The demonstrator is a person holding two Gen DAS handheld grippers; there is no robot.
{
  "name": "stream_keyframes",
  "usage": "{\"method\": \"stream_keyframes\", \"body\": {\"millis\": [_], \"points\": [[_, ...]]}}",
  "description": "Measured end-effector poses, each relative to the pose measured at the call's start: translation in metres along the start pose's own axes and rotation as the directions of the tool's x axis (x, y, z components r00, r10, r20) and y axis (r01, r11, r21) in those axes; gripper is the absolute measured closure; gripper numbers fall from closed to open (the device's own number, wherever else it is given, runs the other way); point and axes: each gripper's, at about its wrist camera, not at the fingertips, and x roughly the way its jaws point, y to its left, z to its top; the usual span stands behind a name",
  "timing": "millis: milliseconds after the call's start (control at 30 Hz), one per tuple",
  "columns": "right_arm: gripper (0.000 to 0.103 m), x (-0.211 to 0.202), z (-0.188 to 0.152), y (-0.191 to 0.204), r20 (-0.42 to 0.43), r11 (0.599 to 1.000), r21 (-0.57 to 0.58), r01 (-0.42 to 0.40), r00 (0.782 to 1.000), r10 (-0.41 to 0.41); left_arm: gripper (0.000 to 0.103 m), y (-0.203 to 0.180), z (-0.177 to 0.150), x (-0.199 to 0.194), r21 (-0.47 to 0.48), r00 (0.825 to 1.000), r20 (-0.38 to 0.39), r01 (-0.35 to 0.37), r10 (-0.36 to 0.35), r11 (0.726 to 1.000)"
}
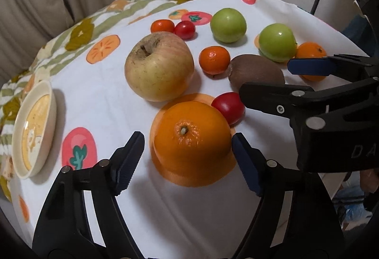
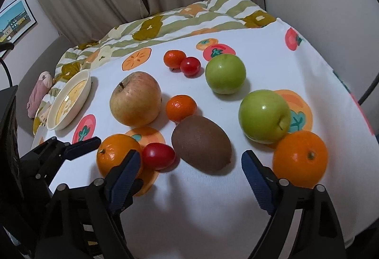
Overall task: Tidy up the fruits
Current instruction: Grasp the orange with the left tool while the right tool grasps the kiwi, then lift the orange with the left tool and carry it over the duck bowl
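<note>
Right wrist view alone shows a framed picture (image 2: 16,19); both hand-held grippers gape, empty.

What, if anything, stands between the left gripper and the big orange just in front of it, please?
Nothing visible does. The left gripper is open, and the big orange sits right between its fingers. A red tomato touches the orange's far right side, beyond the fingertips.

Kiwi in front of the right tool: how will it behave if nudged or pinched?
The kiwi is egg-shaped and lies on its side, so it would probably wobble or roll sideways. Its matte, fuzzy skin likely grips well. It may bump the red tomato close beside it.
</note>
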Motion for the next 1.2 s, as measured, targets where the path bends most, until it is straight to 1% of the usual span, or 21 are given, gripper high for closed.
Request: {"method": "stream_keyframes", "body": {"millis": [67,100,200,233,367,400,433,633,767,900,1067,1100,1167,1200], "points": [[0.018,0.006,0.004,-0.005,-0.009,1.000,0.004,-0.005,1.000,0.005,0.033,-0.001,0.000,0.002,-0.006,1.000,-0.005,0.003,-0.003,1.000],[0.018,0.007,0.004,-0.006,-0.013,1.000,0.006,-0.009,1.000,0.009,0.035,-0.001,0.000,0.004,-0.008,1.000,-0.010,0.009,-0.009,1.000],[0.018,0.013,0.006,-0.007,-0.021,1.000,0.012,-0.013,1.000,0.013,0.035,-0.004,-0.001,0.004,-0.005,1.000,-0.003,-0.009,0.009,1.000],[0.018,0.013,0.006,-0.006,-0.014,1.000,0.000,0.003,1.000,-0.003,0.035,-0.004,0.000,0.004,-0.008,1.000,-0.002,-0.009,0.009,1.000],[0.019,0.017,0.007,-0.001,-0.023,1.000,-0.025,-0.003,1.000,0.003,0.036,-0.001,0.000,0.003,-0.034,1.000,-0.004,-0.002,0.002,0.999],[0.021,0.017,0.007,-0.001,-0.029,1.000,-0.029,-0.005,1.000,0.004,0.036,-0.001,0.000,0.003,-0.037,1.000,-0.004,-0.002,0.002,0.999],[0.028,0.017,0.006,0.000,-0.031,0.999,-0.032,-0.008,0.999,0.007,0.036,-0.001,-0.001,0.002,-0.037,1.000,-0.006,-0.006,0.006,0.999],[0.029,0.021,0.008,0.000,-0.040,1.000,-0.026,-0.005,0.999,0.004,0.036,0.004,-0.004,-0.001,-0.054,0.999,-0.019,-0.032,0.031,0.998],[0.029,0.022,0.010,0.000,-0.045,1.000,-0.005,0.005,0.999,-0.005,0.036,0.009,-0.007,-0.003,-0.065,0.999,-0.022,-0.044,0.043,0.997],[0.031,0.023,0.014,-0.003,-0.048,0.998,0.052,0.024,0.999,-0.021,0.036,0.011,-0.007,-0.005,-0.074,0.999,-0.021,-0.048,0.047,0.996],[0.033,0.024,0.017,-0.004,-0.048,0.996,0.077,0.047,0.998,-0.043,0.036,0.012,-0.005,-0.006,-0.089,0.999,-0.017,-0.048,0.046,0.995],[0.034,0.024,0.017,-0.005,-0.047,0.995,0.080,0.051,0.998,-0.048,0.036,0.012,-0.005,-0.007,-0.091,0.999,-0.015,-0.048,0.047,0.995],[0.041,0.024,0.017,-0.006,-0.049,0.994,0.089,0.071,0.997,-0.067,0.036,0.012,-0.005,-0.007,-0.094,0.999,-0.014,-0.051,0.050,0.994],[0.041,0.024,0.016,-0.006,-0.048,0.993,0.090,0.072,0.997,-0.068,0.036,0.013,-0.005,-0.008,-0.096,0.999,-0.013,-0.052,0.051,0.994]]}}
